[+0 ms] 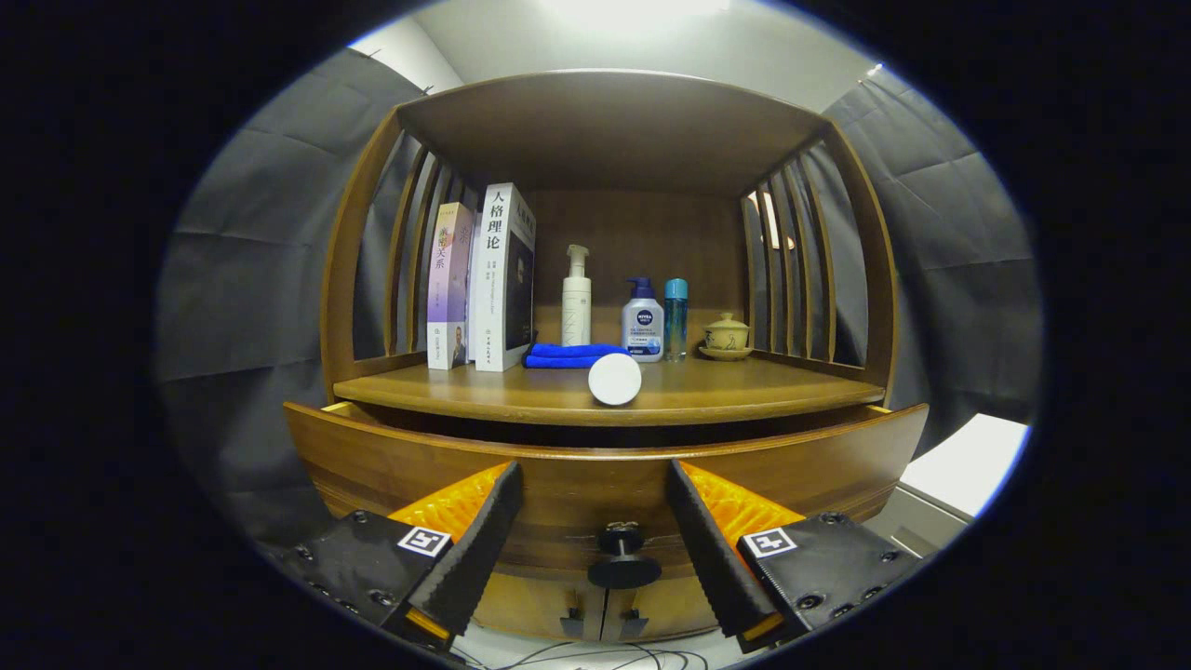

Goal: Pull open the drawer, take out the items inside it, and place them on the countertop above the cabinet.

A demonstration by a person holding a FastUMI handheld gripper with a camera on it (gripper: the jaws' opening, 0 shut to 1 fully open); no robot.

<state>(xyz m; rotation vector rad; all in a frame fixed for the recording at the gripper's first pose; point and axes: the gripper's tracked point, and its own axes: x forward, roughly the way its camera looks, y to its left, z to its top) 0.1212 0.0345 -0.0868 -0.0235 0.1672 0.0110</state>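
Gripper (pixel 591 493) wide open, empty, astride the drawer (pixel 605 465) front.

The knob (pixel 622 558) sits between the fingers; the drawer looks partly out, contents hidden. Likely best to pull further, straight back, before reaching in; beyond, the countertop (pixel 744 391) holds a white jar (pixel 615 379).

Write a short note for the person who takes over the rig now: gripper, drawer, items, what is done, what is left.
Gripper: open, holding nothing, fingers either side of the drawer knob, not touching it.
Drawer: pulled partly out under the countertop; its inside is hidden from here.
White round item lies on the countertop near the front edge, ahead of a blue cloth.
Done: drawer opened.
Left: check the drawer for remaining items and move them up.
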